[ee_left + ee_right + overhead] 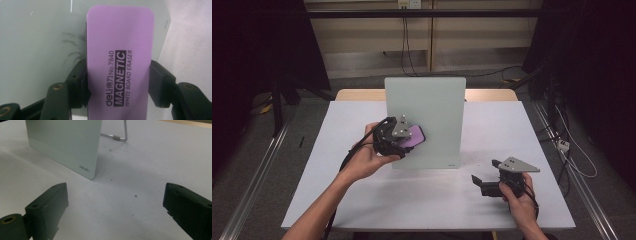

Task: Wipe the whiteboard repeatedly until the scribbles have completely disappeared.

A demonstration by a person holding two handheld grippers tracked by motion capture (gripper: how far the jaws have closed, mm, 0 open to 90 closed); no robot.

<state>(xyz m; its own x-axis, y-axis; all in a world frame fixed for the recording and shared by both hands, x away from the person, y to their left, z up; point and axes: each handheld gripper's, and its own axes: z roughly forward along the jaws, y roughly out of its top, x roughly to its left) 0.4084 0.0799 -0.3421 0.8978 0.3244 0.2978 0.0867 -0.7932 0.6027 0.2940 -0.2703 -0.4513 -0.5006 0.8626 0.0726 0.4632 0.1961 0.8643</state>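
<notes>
A pale glass whiteboard (432, 107) stands propped upright in the middle of the table. My left gripper (404, 140) is shut on a purple magnetic whiteboard eraser (414, 135), pressed against the board's lower left face. In the left gripper view both black jaws clamp the eraser (120, 62) by its long sides, and faint dark marker smudges (71, 47) show on the board (32, 50) just left of it. My right gripper (486, 181) rests low on the table at the right, open, with nothing between its fingers (48, 206). The board's lower corner (85, 168) lies ahead of it.
The white table (362, 200) has bare surface in front of the board and to both sides. A wire stand (120, 135) props the board from behind. Dark curtains and metal rails flank the table; cables hang at the back wall.
</notes>
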